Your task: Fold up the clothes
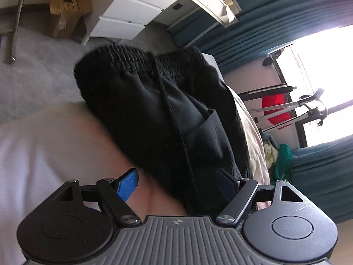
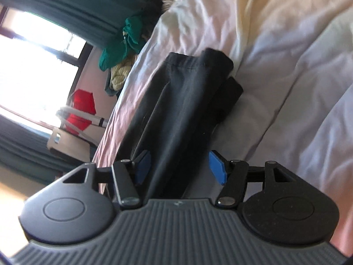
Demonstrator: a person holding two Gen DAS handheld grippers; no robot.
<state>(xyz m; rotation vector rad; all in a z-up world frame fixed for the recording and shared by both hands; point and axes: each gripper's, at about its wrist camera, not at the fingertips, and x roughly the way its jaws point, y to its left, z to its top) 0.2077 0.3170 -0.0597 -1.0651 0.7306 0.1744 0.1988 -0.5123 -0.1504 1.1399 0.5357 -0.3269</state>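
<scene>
Black trousers (image 1: 167, 110) lie on a pale bed sheet (image 1: 44, 154). In the left wrist view their elastic waistband (image 1: 132, 55) and drawstring point away from me. My left gripper (image 1: 176, 182) is open just over the near edge of the cloth, with its blue pads (image 1: 128, 184) wide apart and not pressing on it. The right wrist view shows the trousers' leg end (image 2: 185, 92), folded over on itself on the sheet (image 2: 286, 88). My right gripper (image 2: 179, 166) is open, with the dark cloth running between its blue pads (image 2: 217, 169) and a gap showing at the right pad.
Off the bed stand a cardboard box (image 1: 66, 11) and a white drawer unit (image 1: 132, 11) on a grey carpet. Teal curtains (image 1: 253, 33) frame a bright window (image 1: 320, 55). A heap of green and cream clothes (image 2: 123, 50) lies at the bed's far edge, near a red object (image 2: 82, 106).
</scene>
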